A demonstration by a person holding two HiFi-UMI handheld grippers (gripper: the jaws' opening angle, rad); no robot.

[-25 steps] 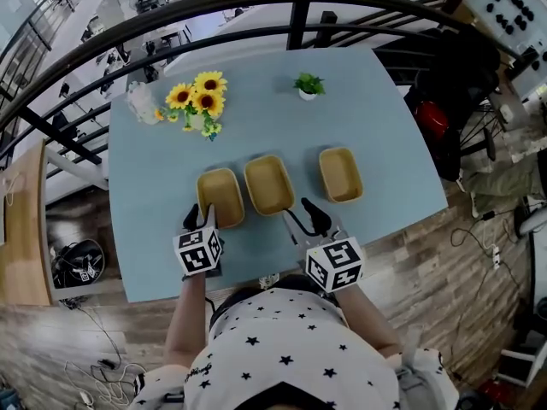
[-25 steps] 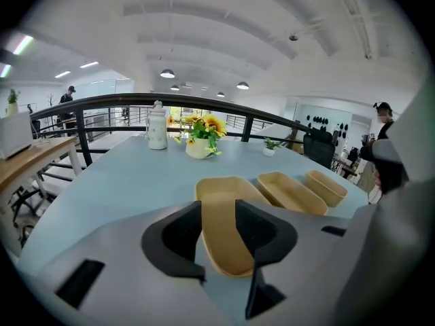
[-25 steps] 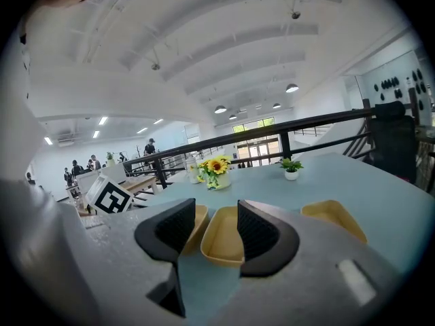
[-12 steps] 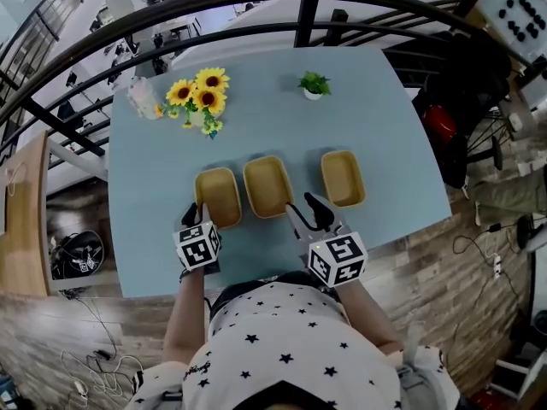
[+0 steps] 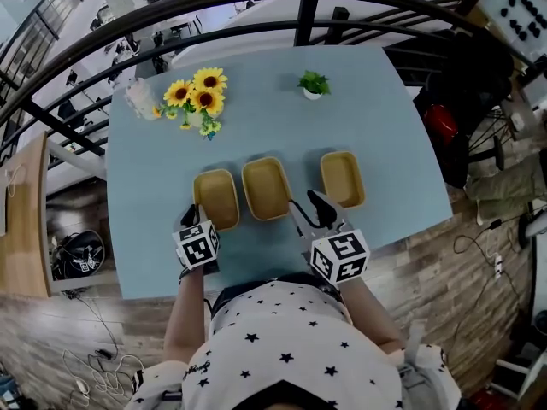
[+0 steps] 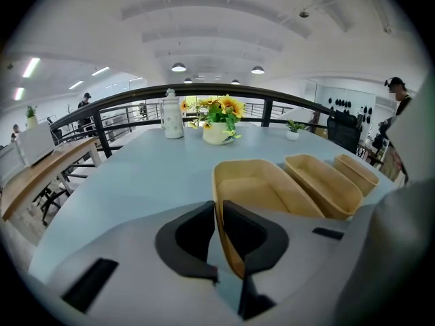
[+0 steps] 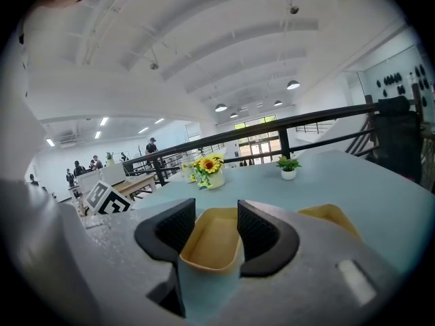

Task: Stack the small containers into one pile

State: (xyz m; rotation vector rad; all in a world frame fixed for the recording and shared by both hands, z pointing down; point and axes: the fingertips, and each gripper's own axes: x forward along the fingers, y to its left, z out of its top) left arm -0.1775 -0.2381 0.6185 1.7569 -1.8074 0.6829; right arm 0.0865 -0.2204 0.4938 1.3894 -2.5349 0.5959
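Grip depth decides this step: seat the near end wall of the leftmost tan oblong thin-walled container point(image 5: 216, 196), first of 3 in a row along the near edge of the light blue table point(image 5: 154, 178), fully between the pads, then lift it level toward the middle tan container point(image 5: 267, 188). Left claw point(image 6: 218, 216) jaws have just been closing and now pinch that wall, 1 pad inside and 1 outside. Right claw point(image 7: 216, 233) is spread, framing the middle container's near end without pressing it.

Open office mezzanine: railing point(image 5: 304, 20), desks point(image 6: 30, 182)
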